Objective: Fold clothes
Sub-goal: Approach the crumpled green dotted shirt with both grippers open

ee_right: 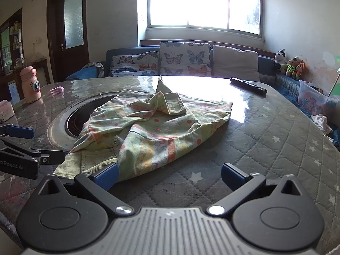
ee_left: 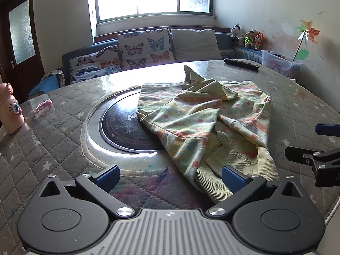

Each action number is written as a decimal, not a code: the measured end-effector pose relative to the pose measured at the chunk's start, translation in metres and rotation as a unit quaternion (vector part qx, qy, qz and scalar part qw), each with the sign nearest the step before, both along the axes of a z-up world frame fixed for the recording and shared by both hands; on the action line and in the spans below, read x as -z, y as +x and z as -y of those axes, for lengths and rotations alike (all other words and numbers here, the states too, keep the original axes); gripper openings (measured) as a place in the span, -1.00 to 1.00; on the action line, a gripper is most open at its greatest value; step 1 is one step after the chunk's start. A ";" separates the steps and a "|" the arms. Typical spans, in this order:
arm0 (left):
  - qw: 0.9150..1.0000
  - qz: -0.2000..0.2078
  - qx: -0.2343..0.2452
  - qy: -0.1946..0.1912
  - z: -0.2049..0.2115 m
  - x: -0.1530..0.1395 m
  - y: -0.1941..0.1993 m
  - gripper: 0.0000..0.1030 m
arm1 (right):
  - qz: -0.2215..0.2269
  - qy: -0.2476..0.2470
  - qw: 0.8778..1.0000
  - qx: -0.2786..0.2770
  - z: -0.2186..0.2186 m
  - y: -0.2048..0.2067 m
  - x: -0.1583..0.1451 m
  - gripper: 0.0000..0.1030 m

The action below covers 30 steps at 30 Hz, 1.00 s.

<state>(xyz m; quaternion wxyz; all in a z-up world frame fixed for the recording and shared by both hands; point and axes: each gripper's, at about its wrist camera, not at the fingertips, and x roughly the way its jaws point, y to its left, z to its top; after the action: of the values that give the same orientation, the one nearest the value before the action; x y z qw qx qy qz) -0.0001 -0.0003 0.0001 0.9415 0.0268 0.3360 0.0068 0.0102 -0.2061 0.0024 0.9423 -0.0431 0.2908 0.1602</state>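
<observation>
A crumpled pale green child's garment (ee_left: 212,119) with orange and yellow print lies on the round quilted table (ee_left: 53,114), partly over the dark round hotplate (ee_left: 123,129). Its ribbed hem lies nearest me. My left gripper (ee_left: 170,176) is open, its right finger beside the hem, holding nothing. My right gripper (ee_right: 169,175) is open and empty, its left finger at the garment (ee_right: 153,123) near edge. Each gripper shows in the other's view: the right one at the left wrist view's right edge (ee_left: 314,144), the left one at the right wrist view's left edge (ee_right: 31,146).
A pink cartoon bottle (ee_left: 10,108) stands at the table's left edge, with a small pink item (ee_left: 44,105) near it. A black remote (ee_left: 242,63) lies at the far side. A sofa with butterfly cushions (ee_left: 144,48) sits behind the table.
</observation>
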 end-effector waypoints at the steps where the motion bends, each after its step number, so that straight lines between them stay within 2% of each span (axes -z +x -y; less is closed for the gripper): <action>1: 1.000 0.000 0.000 0.001 0.001 0.000 0.000 1.00 | -0.001 -0.001 1.000 0.000 0.001 0.000 0.000 1.00; 30: 1.000 -0.001 0.010 0.017 0.012 -0.003 0.000 1.00 | -0.009 -0.011 1.000 -0.011 -0.009 -0.003 -0.006 1.00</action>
<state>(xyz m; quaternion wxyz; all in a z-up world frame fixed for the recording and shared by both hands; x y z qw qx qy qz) 0.0000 -0.0125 0.0032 0.9405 0.0460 0.3367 0.0034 0.0071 -0.1969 0.0085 0.9373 -0.0553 0.3004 0.1681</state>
